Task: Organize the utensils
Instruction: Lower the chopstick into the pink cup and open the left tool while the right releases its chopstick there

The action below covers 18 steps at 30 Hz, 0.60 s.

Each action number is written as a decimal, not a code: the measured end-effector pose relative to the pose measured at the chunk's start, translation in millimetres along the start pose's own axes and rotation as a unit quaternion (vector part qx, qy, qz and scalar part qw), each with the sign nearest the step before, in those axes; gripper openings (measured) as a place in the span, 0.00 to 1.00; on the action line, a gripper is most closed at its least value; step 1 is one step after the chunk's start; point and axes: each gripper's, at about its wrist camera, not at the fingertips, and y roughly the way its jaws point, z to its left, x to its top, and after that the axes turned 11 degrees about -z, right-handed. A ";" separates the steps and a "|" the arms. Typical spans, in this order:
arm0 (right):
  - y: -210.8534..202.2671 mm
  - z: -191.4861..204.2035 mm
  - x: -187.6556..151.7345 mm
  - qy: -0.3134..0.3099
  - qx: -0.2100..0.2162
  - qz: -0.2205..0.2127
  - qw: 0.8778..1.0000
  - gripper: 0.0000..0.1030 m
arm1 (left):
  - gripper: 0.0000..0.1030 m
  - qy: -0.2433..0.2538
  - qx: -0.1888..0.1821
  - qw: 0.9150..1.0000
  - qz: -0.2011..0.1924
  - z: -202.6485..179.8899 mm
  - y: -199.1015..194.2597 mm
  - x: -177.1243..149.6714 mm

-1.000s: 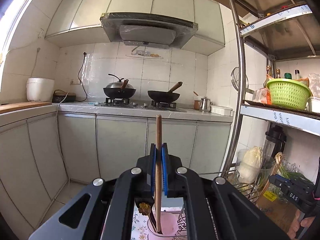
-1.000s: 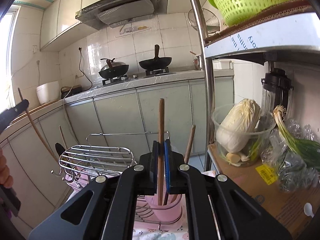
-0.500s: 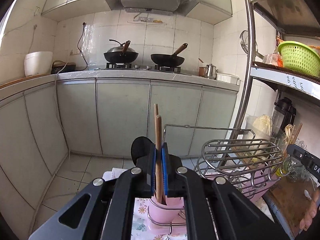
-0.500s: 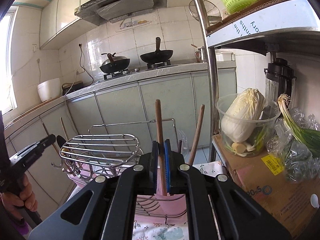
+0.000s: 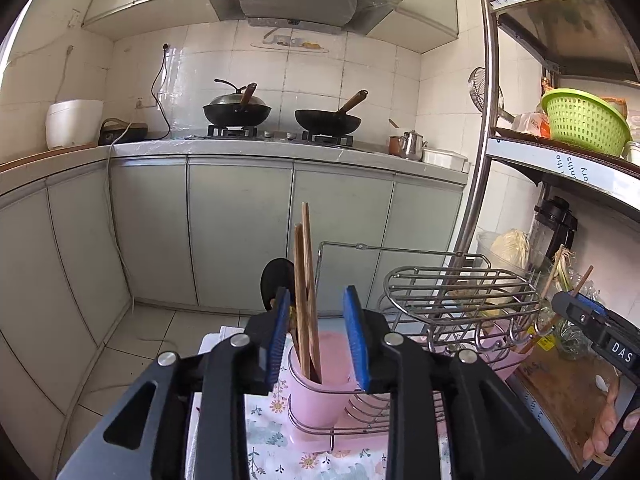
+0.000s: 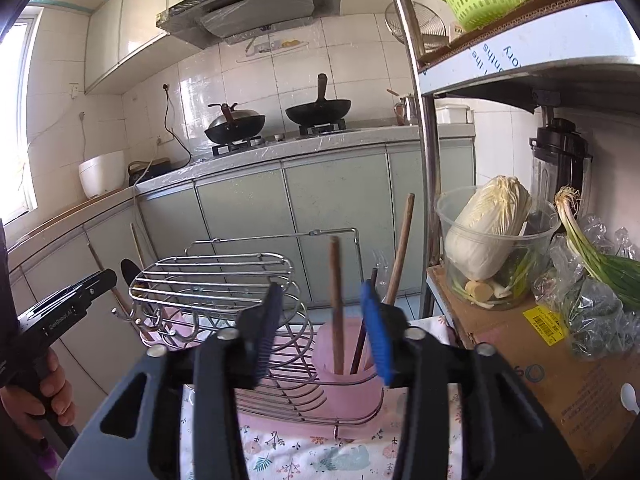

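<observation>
The left gripper point(image 5: 318, 336) is released, its blue pads spread wide with nothing between them. Just beyond it, two wooden sticks point(image 5: 305, 292) stand nearly upright in a pink cup point(image 5: 318, 398), close to the left pad; whether they touch it cannot be told. A black spoon head point(image 5: 276, 280) rises behind them. The cup sits in a wire ring at the left end of a metal dish rack point(image 5: 452, 292), which stands on a floral cloth point(image 5: 276, 444) covering the surface.

The right gripper point(image 6: 325, 330) is also released, pads well apart. Between them, farther off, a wooden stick point(image 6: 337, 304) stands upright in another pink cup point(image 6: 350, 376) at the rack's right end, beside a darker thin stick point(image 6: 365, 320) and a wooden handle point(image 6: 400, 248) that leans to the right. The rack's domed wire top point(image 6: 212, 280) lies to the left.

Off the right edge of the surface, a clear tub holding a cabbage point(image 6: 488, 228) rests on a cardboard box point(image 6: 516, 344), with green onions point(image 6: 600, 256) alongside.
</observation>
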 end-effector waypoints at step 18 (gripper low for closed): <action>-38.8 -7.1 -30.9 0.043 0.009 0.036 0.998 0.44 | 0.26 -0.048 -0.048 0.997 0.035 3.9 -43.5 -19.9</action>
